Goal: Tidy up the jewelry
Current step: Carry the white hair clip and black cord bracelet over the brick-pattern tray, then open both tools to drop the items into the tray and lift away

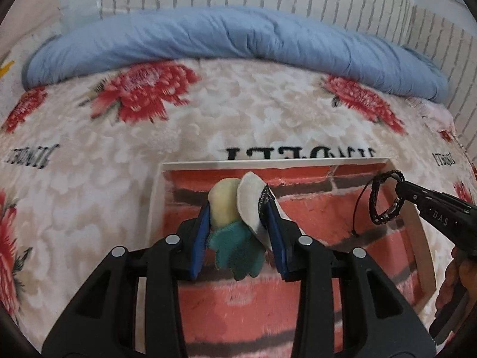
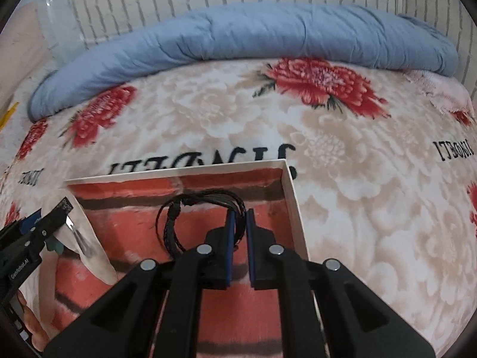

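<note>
1. While both hover over the red-lined box (image 1: 414, 226) on the bed, the left claw (image 1: 235, 208) clamps a felt ornament (image 1: 235, 223).
2. Right claw (image 2: 240, 217), nearly shut, pinches a black braided bracelet (image 2: 179, 223).

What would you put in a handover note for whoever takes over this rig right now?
Left gripper: shut on a felt ornament in a clear packet.
Right gripper: shut on a black braided bracelet, which dangles from the tips.
Both are held above the open white box with a brick-pattern lining, on the floral blanket.
Done: both items picked up; nothing visible in the box.
Left: lower each item into the box and release.
</note>
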Motion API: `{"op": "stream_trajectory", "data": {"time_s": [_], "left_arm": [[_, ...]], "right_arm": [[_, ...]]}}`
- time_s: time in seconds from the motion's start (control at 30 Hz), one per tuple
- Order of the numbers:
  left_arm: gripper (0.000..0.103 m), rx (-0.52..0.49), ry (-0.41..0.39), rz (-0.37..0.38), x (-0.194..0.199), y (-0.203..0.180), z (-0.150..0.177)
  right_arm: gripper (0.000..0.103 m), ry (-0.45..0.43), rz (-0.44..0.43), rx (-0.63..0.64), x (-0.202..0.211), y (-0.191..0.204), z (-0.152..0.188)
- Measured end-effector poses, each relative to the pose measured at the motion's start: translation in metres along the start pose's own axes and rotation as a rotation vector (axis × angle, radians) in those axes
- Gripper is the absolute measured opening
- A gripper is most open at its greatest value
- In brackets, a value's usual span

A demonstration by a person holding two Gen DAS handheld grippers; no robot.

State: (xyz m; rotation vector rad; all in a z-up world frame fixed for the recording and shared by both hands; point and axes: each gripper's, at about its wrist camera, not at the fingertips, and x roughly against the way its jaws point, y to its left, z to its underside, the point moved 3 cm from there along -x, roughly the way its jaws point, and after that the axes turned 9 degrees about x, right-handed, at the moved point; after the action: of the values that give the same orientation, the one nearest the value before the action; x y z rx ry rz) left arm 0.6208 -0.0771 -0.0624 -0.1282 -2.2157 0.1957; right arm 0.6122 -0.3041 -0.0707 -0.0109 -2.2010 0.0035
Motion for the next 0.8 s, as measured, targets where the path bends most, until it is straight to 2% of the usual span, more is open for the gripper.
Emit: {"op": "stream_trajectory", "data": {"time_s": [0.13,0.27,0.5,0.53,0.57,0.6,0.63,0.73,0.8], "left_arm": [[0.036,-0.023,0.052,-0.032,-0.024,-0.002,-0.005],[0.037,-0.031,0.053,-0.046,-0.031,-0.002,-0.010],[0.040,-0.043,0.045,-0.063,-0.025,-0.003,-0.009],[0.041,-0.043,0.041,-0.060,-0.022,-0.002,-0.008],[0.048,-0.041,0.039,-0.056,-0.018,-0.002,-0.007],[0.053,-0.036,0.035,-0.052,-0.013,-0.001,-0.006],[0.063,-0.029,0.028,-0.050,-0.008,0.001,-0.005],[0.065,-0.027,0.006,-0.046,0.013,0.006,0.001],[0.070,-0.051,-0.028,-0.056,0.034,0.009,0.011]], "right_arm": [[0.008,0.067,0.004,0.024,-0.022,0.002,-0.006],[0.008,0.104,-0.001,0.038,-0.035,0.002,-0.008],[0.015,0.091,-0.044,0.002,-0.030,-0.001,-0.006],[0.024,0.081,-0.050,0.011,-0.024,0.000,-0.005],[0.036,0.073,-0.048,0.018,-0.020,0.000,-0.004],[0.043,0.058,-0.041,0.028,-0.012,0.001,-0.002],[0.048,0.048,-0.041,0.034,-0.006,0.002,-0.001],[0.048,0.027,-0.044,0.045,0.014,0.002,0.006],[0.051,-0.013,-0.031,0.064,0.036,0.002,0.016]]}}
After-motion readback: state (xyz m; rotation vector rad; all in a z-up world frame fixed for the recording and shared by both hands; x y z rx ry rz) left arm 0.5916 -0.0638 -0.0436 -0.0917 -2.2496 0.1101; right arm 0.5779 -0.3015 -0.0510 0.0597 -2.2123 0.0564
